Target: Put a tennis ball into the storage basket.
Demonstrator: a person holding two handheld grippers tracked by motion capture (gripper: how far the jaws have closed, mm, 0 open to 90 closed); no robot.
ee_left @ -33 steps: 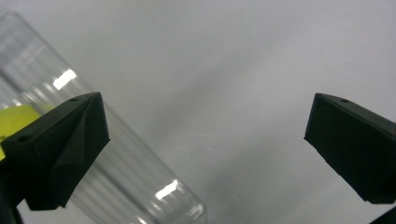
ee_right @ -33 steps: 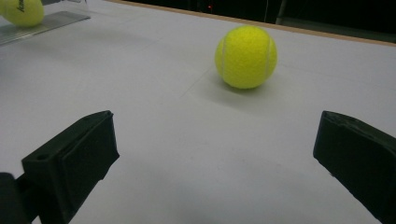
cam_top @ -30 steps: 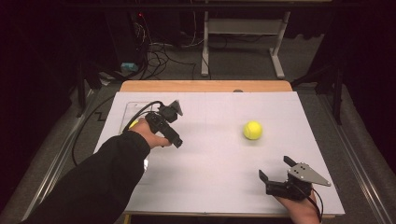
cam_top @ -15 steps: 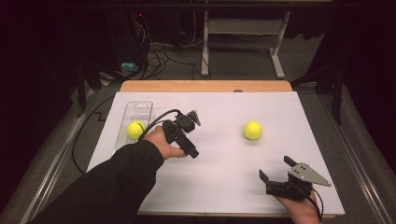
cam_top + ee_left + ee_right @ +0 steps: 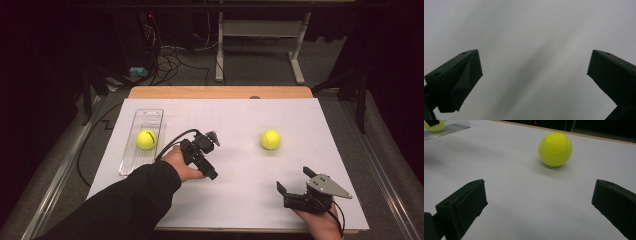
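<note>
Both tools, left (image 5: 214, 156) and right (image 5: 294, 180), were wide open and empty. One tennis ball (image 5: 270, 139) lay loose on the worktop (image 5: 300, 120), another (image 5: 146, 139) in the clear tray (image 5: 150, 116); light, springy, roll-prone, best gripped across the middle.

Both hand-held grippers (image 5: 212, 155) (image 5: 295, 181) agape, empty
</note>
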